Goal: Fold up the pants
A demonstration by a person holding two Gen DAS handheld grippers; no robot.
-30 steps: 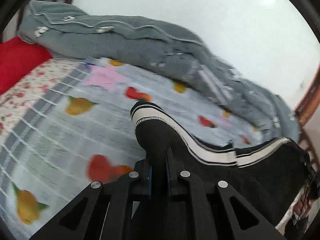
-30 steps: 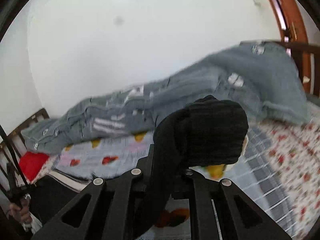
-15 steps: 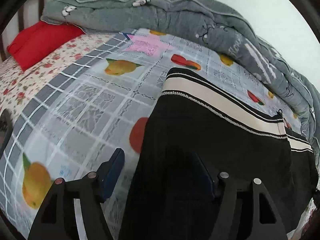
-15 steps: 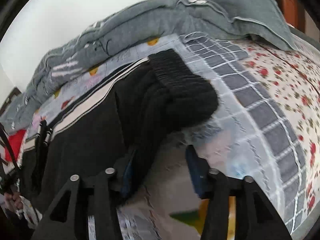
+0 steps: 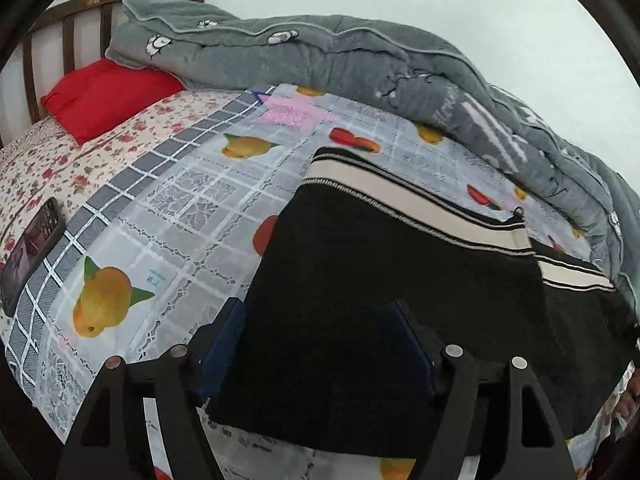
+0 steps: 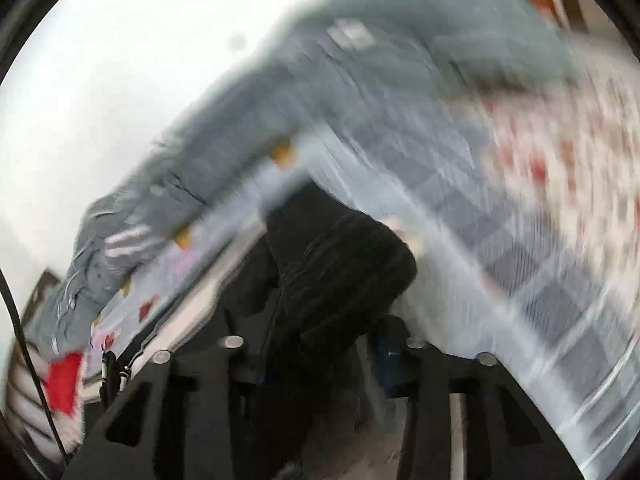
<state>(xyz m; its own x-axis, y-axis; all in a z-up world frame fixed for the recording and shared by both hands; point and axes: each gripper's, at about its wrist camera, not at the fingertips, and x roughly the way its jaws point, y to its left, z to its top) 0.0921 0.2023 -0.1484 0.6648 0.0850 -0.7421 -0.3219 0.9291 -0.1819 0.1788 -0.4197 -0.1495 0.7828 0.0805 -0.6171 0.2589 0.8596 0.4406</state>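
The black pants (image 5: 380,272) with a cream side stripe (image 5: 420,204) lie folded on the fruit-print sheet (image 5: 168,220). My left gripper (image 5: 316,344) is open, its blue-padded fingers (image 5: 222,340) straddling the near edge of the cloth. In the blurred right wrist view the black ribbed waistband end (image 6: 344,264) lies bunched in front of my right gripper (image 6: 316,360), whose jaws stand apart around it.
A rolled grey quilt (image 5: 360,64) runs along the far side by the white wall. A red pillow (image 5: 104,96) lies at the wooden headboard (image 5: 80,12). A phone (image 5: 32,248) lies on the floral sheet at left.
Both grippers have opened and let go of the pants, which were lowered from mid-air onto the bed. The right gripper is now moving fast, blurring its view.
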